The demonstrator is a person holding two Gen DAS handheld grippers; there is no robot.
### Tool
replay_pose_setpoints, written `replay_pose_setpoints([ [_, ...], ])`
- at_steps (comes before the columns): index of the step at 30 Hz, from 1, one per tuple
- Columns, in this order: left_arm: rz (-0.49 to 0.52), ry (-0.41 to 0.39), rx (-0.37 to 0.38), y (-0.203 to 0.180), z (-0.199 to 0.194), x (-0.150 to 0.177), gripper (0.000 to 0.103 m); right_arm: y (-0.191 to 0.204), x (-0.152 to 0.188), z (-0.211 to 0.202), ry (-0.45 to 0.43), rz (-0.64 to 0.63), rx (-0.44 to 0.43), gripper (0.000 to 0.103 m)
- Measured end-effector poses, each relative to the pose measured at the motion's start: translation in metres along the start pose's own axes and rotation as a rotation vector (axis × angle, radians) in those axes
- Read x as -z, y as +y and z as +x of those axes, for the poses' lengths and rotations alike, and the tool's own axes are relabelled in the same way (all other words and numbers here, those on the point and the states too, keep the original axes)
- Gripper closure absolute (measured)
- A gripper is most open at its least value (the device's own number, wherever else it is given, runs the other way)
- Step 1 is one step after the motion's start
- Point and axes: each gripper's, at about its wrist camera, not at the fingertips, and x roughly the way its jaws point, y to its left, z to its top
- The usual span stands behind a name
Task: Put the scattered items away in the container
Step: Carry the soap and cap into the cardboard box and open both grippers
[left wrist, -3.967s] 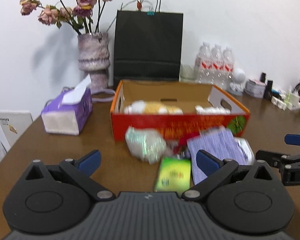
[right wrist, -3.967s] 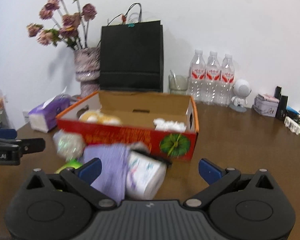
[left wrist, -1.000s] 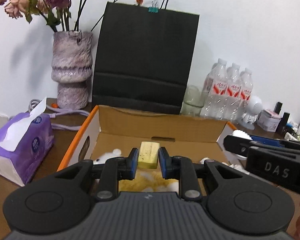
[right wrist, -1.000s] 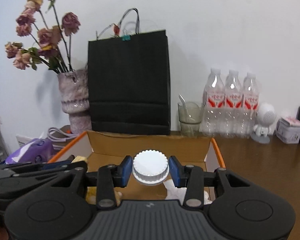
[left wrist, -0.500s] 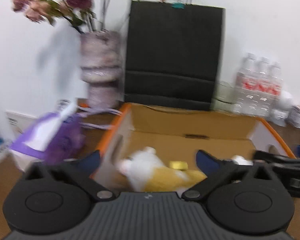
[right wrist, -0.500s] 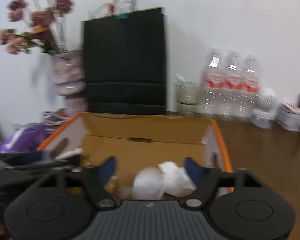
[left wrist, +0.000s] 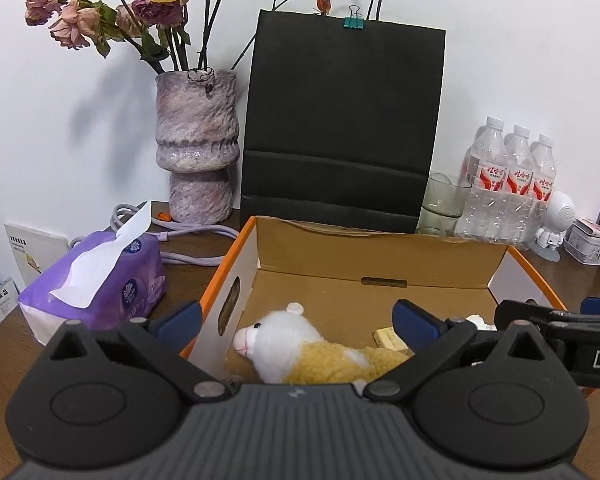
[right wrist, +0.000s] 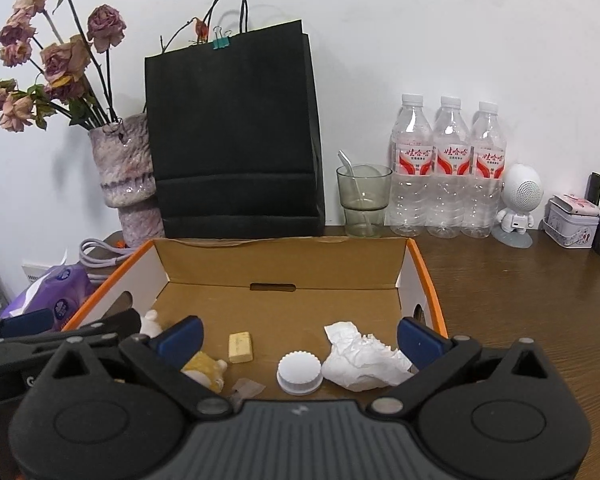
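Brown wooden table (right wrist: 520, 280) against white wall. Orange-rimmed cardboard box (right wrist: 428, 280) mid-table holds white-yellow plush toy (left wrist: 300, 344), crumpled white tissue (right wrist: 364, 356), white ridged cap (right wrist: 299, 372), yellow eraser block (right wrist: 240, 346). Left gripper (left wrist: 296, 320), right gripper (right wrist: 298, 336): jaws apart, empty. "DA" printed on right gripper.

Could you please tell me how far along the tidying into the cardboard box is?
Done: the plush toy, yellow block, white cap and crumpled tissue lie inside the cardboard box. In hand: nothing; the left gripper and right gripper are both open over it. Left: unclear, since the table in front of the box is hidden.
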Motion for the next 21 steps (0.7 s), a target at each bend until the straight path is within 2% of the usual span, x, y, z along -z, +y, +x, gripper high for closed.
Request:
replay_pose_setpoints([
  [12, -0.001, -0.003, 0.001, -0.002, -0.003, 0.000, 0.000, -0.001, -0.002, 0.000, -0.002, 0.000, 0.001, 0.000],
  [21, 0.010, -0.052, 0.034, 0.004, -0.046, 0.000, 0.000, -0.002, -0.006, -0.036, -0.041, -0.006, -0.011, 0.000],
])
